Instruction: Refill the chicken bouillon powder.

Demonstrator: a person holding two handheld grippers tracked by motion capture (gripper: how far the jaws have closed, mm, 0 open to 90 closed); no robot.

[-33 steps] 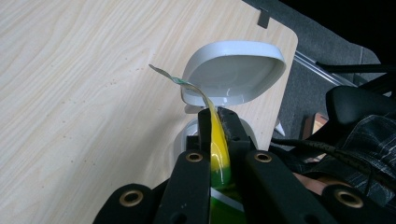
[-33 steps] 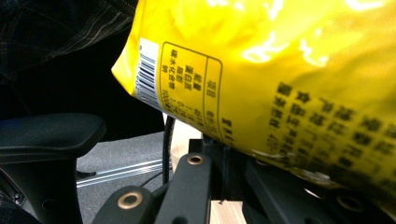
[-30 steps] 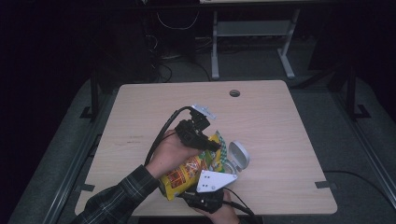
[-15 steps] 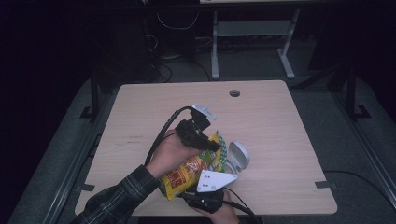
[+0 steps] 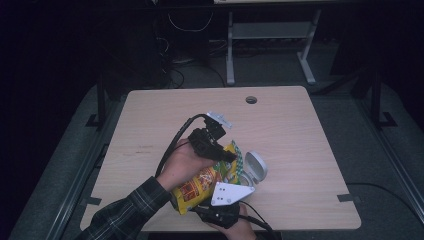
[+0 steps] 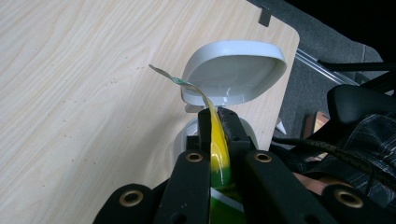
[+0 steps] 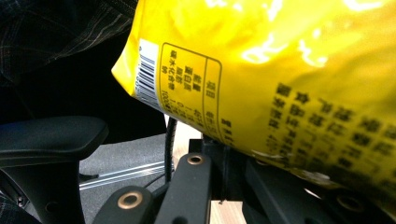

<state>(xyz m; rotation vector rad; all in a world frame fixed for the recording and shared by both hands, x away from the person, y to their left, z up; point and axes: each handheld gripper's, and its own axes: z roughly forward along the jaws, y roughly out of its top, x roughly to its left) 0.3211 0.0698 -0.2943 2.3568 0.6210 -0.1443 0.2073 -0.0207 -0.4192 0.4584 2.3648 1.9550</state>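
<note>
Yellow snack bag (image 5: 200,182) hung between both grippers: left gripper (image 6: 215,122) clenched on its top edge, right gripper (image 5: 223,212) clamped on its bottom, above white container (image 5: 254,167).

— Where am I working here?
— I am sitting in what is looking like a lab or office test room: a bare pale wooden desk (image 5: 280,130) with a cable hole (image 5: 251,100), grey carpet (image 5: 360,130), loose cables (image 5: 175,75) trailing behind, a metal stand (image 5: 270,45) waiting in the dark.
</note>
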